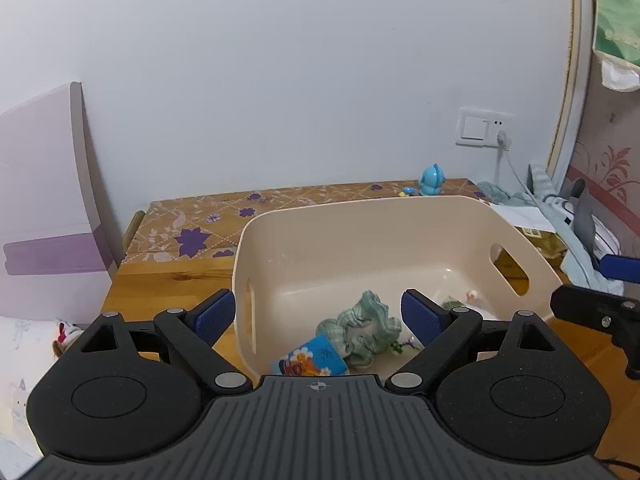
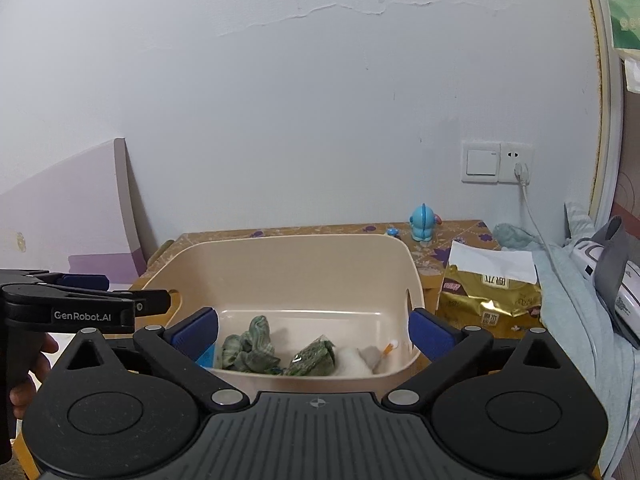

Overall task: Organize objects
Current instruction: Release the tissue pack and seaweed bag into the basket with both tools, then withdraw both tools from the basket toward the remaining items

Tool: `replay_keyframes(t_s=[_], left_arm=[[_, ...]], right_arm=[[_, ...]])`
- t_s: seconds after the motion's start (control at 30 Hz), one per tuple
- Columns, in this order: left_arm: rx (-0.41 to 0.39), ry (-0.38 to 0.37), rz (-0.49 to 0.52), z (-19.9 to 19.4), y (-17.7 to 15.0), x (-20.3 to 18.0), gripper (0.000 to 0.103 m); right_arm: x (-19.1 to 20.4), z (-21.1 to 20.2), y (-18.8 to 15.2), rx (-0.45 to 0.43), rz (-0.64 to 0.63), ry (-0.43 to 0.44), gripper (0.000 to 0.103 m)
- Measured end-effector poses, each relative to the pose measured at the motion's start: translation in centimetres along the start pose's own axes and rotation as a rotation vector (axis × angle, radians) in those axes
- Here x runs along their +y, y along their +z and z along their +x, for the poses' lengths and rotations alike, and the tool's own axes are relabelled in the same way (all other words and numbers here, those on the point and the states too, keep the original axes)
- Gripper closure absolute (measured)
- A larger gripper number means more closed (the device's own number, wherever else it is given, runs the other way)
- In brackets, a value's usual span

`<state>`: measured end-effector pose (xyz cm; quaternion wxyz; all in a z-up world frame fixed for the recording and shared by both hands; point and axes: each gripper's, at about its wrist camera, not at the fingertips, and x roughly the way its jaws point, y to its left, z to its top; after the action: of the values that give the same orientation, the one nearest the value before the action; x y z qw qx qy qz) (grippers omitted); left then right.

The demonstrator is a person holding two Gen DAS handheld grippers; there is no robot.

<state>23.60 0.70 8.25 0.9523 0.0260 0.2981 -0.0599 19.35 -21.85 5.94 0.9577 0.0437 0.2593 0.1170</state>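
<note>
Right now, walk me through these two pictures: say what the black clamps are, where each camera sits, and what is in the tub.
These are two hand-held grippers, each carrying its own camera that looks out along its fingers. One picture is from the left gripper, the other from the right gripper. Both are open and hold nothing. Below them, a beige tub stands on a wooden table. In it lie a green scrunchie, a small blue pack and a green packet. A blue toy stands behind the tub.

Blue printed packet in beige bin, six o'clock: lower part hidden behind gripper body. Gold bag print too small to read.
</note>
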Motion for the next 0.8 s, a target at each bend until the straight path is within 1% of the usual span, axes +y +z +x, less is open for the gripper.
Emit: replay_keyframes(t_s=[0.2,0.53,0.8], left_arm=[[-0.002,-0.004,0.0,-1.7,-1.2,-0.5,0.011],[0.002,-0.005,0.001,-3.7,-3.5,-1.1,0.011],[0.022,-0.013,0.008,-4.7,-5.5,-1.8,0.011]], right_arm=[[0.0,-2.0,-0.4,-0.015,-0.022,-0.012,0.0],[-0.8,-4.5,-1.9,-0.006,-0.025,-0.023,0.0],[-1.1,-6.1,-3.5,-0.001,-0.039,-0.047,0.0]])
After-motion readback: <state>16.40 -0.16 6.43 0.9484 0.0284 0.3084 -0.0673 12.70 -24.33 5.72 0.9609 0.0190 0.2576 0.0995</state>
